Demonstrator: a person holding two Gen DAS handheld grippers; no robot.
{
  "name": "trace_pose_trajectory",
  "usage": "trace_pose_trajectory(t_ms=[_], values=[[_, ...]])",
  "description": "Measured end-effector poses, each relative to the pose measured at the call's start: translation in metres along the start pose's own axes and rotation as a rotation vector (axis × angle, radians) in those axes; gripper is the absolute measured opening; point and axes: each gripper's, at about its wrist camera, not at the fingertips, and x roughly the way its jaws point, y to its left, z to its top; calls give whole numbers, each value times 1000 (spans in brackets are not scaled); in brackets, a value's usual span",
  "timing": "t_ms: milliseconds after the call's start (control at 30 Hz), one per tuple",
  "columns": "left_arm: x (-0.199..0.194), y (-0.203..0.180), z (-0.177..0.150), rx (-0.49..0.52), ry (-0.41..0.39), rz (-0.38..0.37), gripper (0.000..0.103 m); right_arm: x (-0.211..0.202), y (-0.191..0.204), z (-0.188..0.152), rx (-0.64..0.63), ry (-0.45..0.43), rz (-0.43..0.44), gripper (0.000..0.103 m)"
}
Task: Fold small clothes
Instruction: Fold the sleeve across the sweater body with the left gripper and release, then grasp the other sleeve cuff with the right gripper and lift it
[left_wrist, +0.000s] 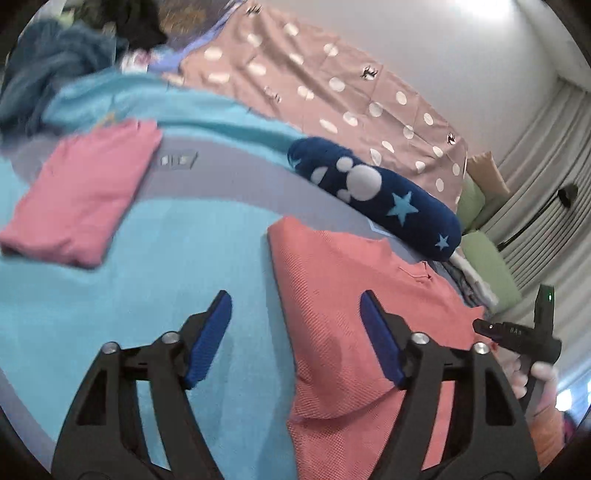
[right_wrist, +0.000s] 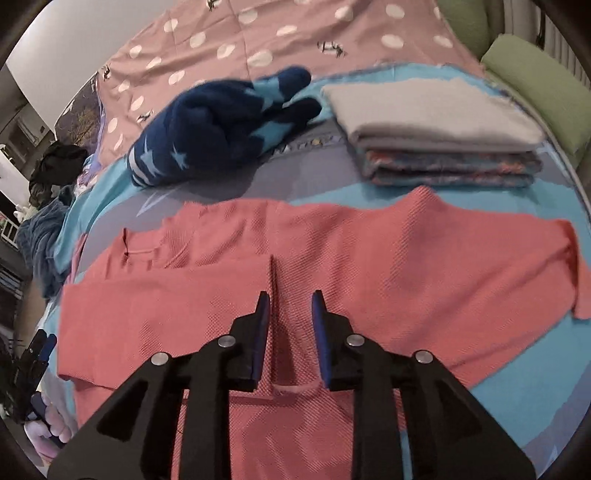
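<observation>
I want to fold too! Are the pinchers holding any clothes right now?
No. The left gripper is wide open over the edge of the coral shirt, and the right gripper is open above it, gripping nothing.

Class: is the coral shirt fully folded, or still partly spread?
Partly spread. The coral shirt has one side folded over, its edge visible; the other sleeve lies out flat.

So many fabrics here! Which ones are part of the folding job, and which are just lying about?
Part of the job:
- coral-pink textured knit garment, partly folded
- open left gripper
- open right gripper

Lying about:
- navy star-patterned plush garment
- folded pink garment
- folded grey-topped stack
- green cushions
</observation>
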Motion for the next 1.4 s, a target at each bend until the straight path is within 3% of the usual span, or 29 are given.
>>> trace_pose_trajectory(t_ms=[133, 233, 333, 400, 500, 533, 600, 667, 700, 767, 833, 900, 1033, 1100, 1167, 1233, 1300, 1400], values=[[-4, -3, -3, 19, 18, 9, 62, -20, 50, -12, -147, 6, 119, 25], [-24, -19, -6, 115, -12, 14, 63, -27, 105, -36, -344, 38, 218, 39], [-41, -35, -22, 247, -25, 30, 67, -25, 137, -55, -455, 46, 214, 39], [-36, -48, -42, 366, 13, 75, 68, -19, 141, -61, -467, 54, 198, 39], [-13, -59, -59, 473, 85, 155, 68, -14, 127, -63, -410, 66, 183, 39], [0, -59, -61, 488, 102, 243, 68, -13, 121, -64, -388, 65, 178, 39], [11, -54, -58, 460, 113, 337, 69, -13, 101, -62, -340, 46, 146, 39], [-3, -43, -49, 375, 48, 415, 67, -11, 71, -58, -283, 4, 50, 45], [-9, -37, -45, 339, 26, 454, 72, -6, 59, -57, -241, 8, 7, 49], [-14, -25, -43, 281, 41, 431, 74, 6, 22, -58, -115, 68, -59, 49], [-10, -26, -51, 305, 62, 464, 74, 0, -3, -61, -38, 39, 57, 49], [-14, -30, -54, 328, 55, 482, 74, -8, -5, -64, -53, 38, 48, 49], [-29, -25, -55, 262, 68, 432, 74, -18, 4, -70, -117, 9, 1, 49], [-47, -23, -52, 199, 23, 337, 68, -24, 5, -70, -120, -25, 16, 49], [-62, -24, -44, 124, -23, 181, 33, -28, 5, -68, -114, -55, 53, 49], [-65, -35, -31, 95, -51, 47, 29, -31, 11, -64, -109, -79, 118, 49], [-51, -55, -21, 167, -51, 35, 29, -32, 16, -61, -110, -78, 202, 49], [10, -72, -18, 241, 80, 79, 29, -16, 22, -56, -96, -34, 276, 49]])
